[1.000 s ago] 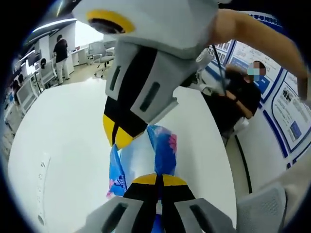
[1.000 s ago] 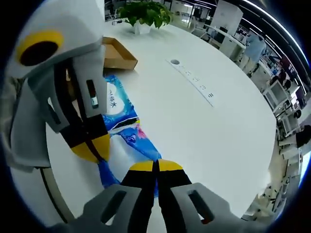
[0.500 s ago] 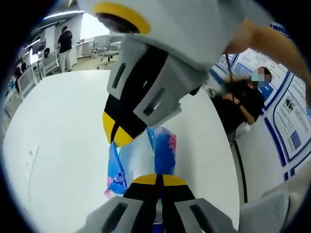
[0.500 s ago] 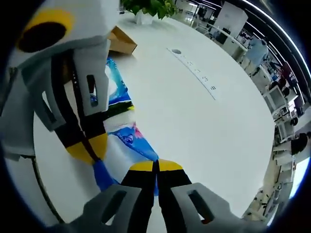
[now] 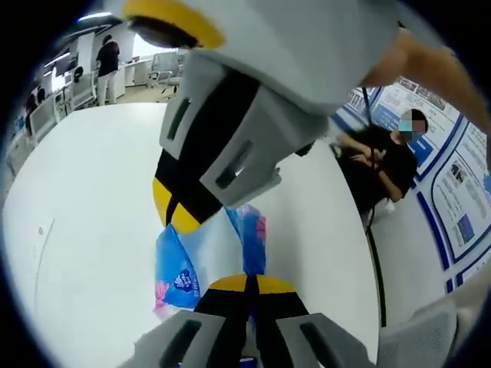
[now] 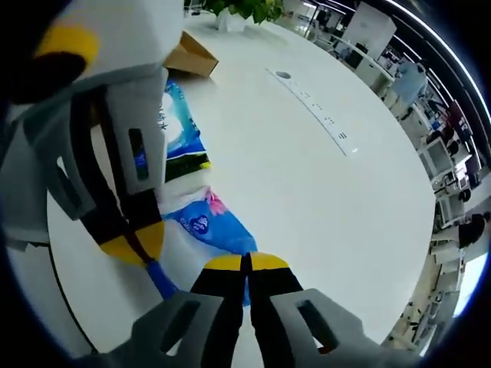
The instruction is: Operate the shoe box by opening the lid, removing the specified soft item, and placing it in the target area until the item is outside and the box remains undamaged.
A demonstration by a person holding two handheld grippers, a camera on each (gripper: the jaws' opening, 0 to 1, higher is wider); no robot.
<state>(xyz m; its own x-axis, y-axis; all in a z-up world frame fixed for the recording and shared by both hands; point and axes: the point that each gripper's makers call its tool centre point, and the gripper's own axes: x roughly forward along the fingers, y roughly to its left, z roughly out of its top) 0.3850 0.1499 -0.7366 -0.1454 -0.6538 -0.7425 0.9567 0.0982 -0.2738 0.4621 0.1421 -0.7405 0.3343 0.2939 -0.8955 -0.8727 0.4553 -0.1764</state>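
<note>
A soft blue-and-white packet [image 5: 201,249] with pink flower prints hangs over the white table [image 5: 84,192], held from two sides. My left gripper [image 5: 249,285] is shut on its near edge. My right gripper [image 5: 170,215] comes down from above and pinches the packet's far left corner. In the right gripper view, the right gripper [image 6: 247,263] is shut on the packet [image 6: 205,224], and the left gripper [image 6: 134,244] grips it from the left. The brown cardboard shoe box [image 6: 192,57] lies open at the far edge of the table [image 6: 322,199], partly hidden behind the left gripper.
A potted plant [image 6: 245,8] stands behind the box. A socket strip [image 6: 314,111] runs across the tabletop. A seated person [image 5: 391,157] is beside the table on the right, another stands far off [image 5: 107,61] among office chairs.
The packet has bunched and turned between the two grippers, so its printed face now shows. Both grippers stay shut on it. Both views have shifted slightly.
</note>
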